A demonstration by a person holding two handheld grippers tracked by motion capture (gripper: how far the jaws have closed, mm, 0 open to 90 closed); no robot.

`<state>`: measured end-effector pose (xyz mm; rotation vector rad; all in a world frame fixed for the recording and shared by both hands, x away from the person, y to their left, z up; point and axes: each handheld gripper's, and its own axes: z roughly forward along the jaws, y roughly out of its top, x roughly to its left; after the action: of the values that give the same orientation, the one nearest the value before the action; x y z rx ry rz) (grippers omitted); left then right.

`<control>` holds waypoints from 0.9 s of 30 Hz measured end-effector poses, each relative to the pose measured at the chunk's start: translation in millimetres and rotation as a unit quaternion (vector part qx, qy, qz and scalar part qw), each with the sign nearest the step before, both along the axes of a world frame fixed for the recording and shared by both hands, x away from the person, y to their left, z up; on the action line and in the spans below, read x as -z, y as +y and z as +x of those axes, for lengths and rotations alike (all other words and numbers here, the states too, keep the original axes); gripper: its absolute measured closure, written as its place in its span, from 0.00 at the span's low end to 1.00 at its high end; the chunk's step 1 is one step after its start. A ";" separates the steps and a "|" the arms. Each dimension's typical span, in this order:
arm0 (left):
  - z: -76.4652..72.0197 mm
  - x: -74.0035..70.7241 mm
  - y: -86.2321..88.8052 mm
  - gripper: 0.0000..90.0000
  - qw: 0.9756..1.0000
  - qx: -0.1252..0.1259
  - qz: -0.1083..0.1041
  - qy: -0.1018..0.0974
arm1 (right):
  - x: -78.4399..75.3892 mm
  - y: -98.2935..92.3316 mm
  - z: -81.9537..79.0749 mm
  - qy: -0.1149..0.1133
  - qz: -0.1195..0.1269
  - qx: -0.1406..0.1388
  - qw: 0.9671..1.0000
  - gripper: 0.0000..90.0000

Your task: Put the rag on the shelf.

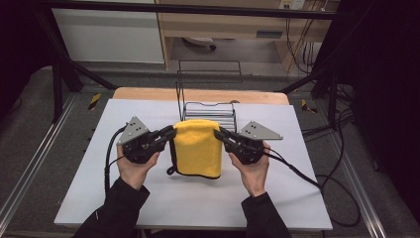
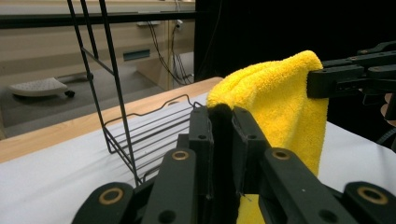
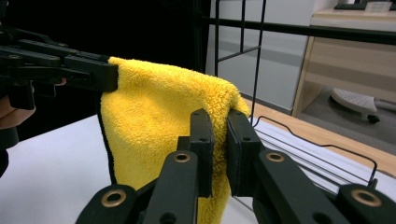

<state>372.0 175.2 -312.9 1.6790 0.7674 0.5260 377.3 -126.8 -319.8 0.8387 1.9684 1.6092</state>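
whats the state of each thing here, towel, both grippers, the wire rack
yellow towel: folded double, lifted, hanging between the two grippers, lower edge near the white table cover
left gripper: shut on the towel's upper left corner
right gripper: shut on the towel's upper right corner
black wire rack: standing upright on the table behind the towel, nothing hung on it
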 end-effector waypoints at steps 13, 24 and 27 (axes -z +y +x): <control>4.2 -19.4 -4.0 0.89 0.999 0.000 -0.031 -0.025 | -24.0 -5.2 -3.6 -0.038 0.013 0.011 0.999 0.92; 16.6 -38.3 -7.4 0.89 0.998 -0.005 -0.047 -0.038 | -38.7 -7.5 -1.4 -0.058 0.029 0.020 0.998 0.92; 19.8 -43.4 -9.4 0.89 0.998 -0.006 -0.052 -0.041 | -43.3 -8.2 0.0 -0.063 0.031 0.025 0.997 0.92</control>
<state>391.8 165.8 -269.4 1.5472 0.7330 0.5513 377.2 -135.0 -276.4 0.7841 1.8049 1.6600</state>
